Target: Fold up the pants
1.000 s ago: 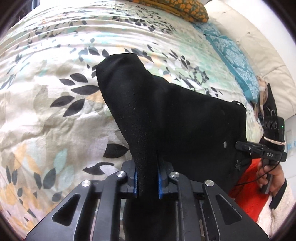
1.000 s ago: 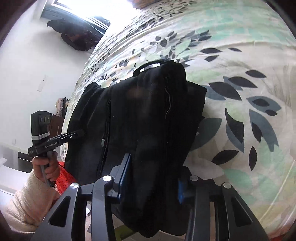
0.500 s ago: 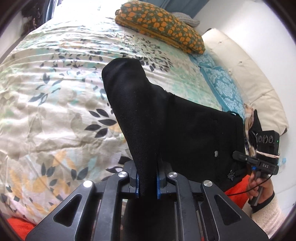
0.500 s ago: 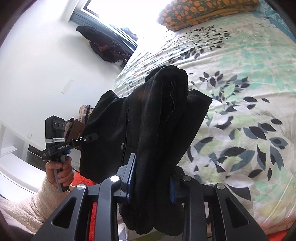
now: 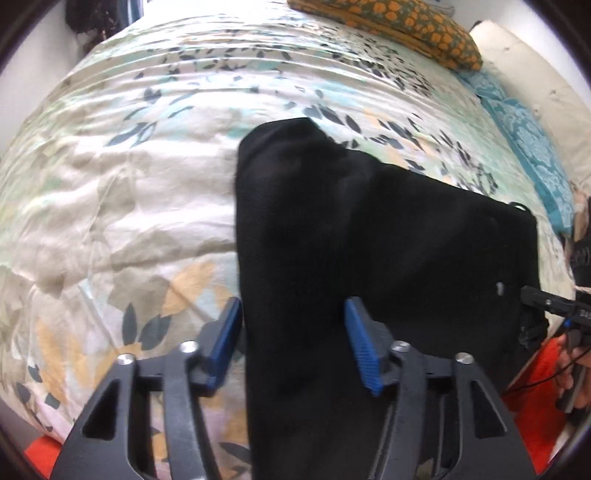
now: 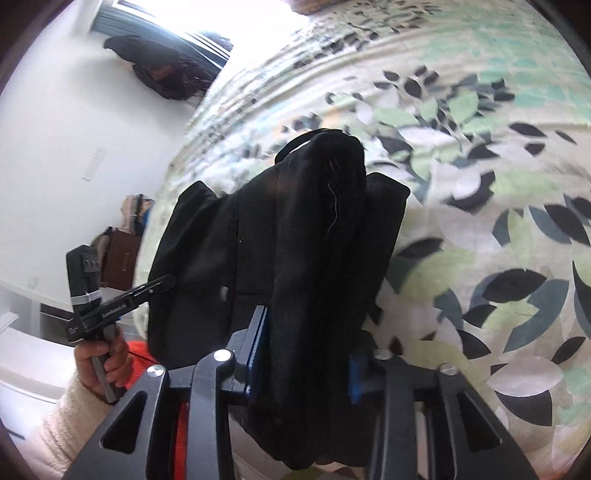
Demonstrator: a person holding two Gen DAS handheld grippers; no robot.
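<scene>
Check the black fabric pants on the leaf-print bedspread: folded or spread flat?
Folded: the black fabric pants lie doubled in stacked layers on the leaf-print bedspread, one end hanging off the bed edge. How many folds, cannot tell.

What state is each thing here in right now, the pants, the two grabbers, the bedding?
Black pants: folded over, lying on the bed, one end between each gripper's jaws.
Left gripper: jaws opening, pads clear of the cloth.
Right gripper: jaws opening, cloth between them.
Leaf-print duvet: spread, wrinkled.
Orange-patterned pillow: lying flat.
</scene>
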